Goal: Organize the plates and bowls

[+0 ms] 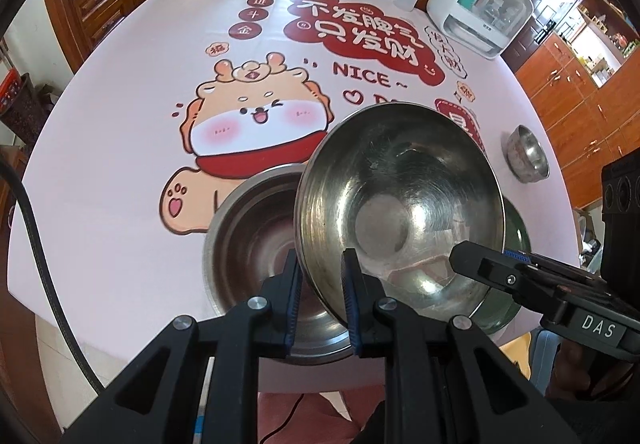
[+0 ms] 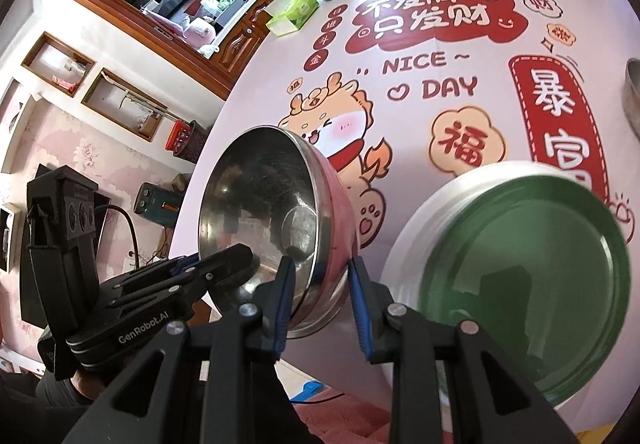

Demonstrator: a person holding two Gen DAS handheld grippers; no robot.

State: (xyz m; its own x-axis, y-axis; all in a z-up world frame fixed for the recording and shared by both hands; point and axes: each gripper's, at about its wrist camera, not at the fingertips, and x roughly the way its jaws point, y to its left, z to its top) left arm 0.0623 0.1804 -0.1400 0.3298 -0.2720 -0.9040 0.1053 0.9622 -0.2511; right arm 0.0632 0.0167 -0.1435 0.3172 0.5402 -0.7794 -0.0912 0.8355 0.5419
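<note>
Green plate sits on table near front edge, clear of risk. Bigger steel bowl on table: held steel bowl, tilted above it, cld slip/clang. L gripper & R gripper both clamp its rim, nrly closed; uneven pull cld twist it loose.
</note>
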